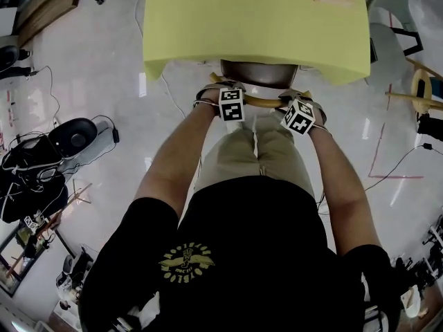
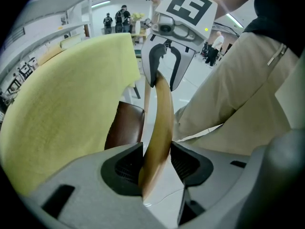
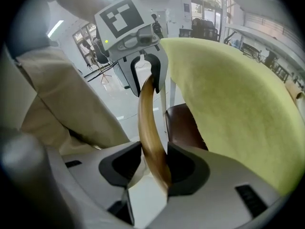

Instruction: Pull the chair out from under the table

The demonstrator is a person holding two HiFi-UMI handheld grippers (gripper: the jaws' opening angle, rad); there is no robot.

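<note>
The chair (image 1: 259,75) faces away from the person, its brown seat tucked under the near edge of the yellow-covered desk (image 1: 256,19). Its curved wooden top rail (image 1: 259,102) runs left to right, clamped by the left claw (image 2: 157,163) and the right claw (image 3: 155,163).

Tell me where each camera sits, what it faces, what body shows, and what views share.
Head view: on the head, steeply down at yellow table, chair rail, left tool, right tool; arms, torso, trousers show.
Left gripper view: on the left tool, along the gripped rail toward the right tool; trousers show.
Right gripper view: on the right tool, facing the left tool along the rail; trousers show.
Shared: rail and table, in all three.
</note>
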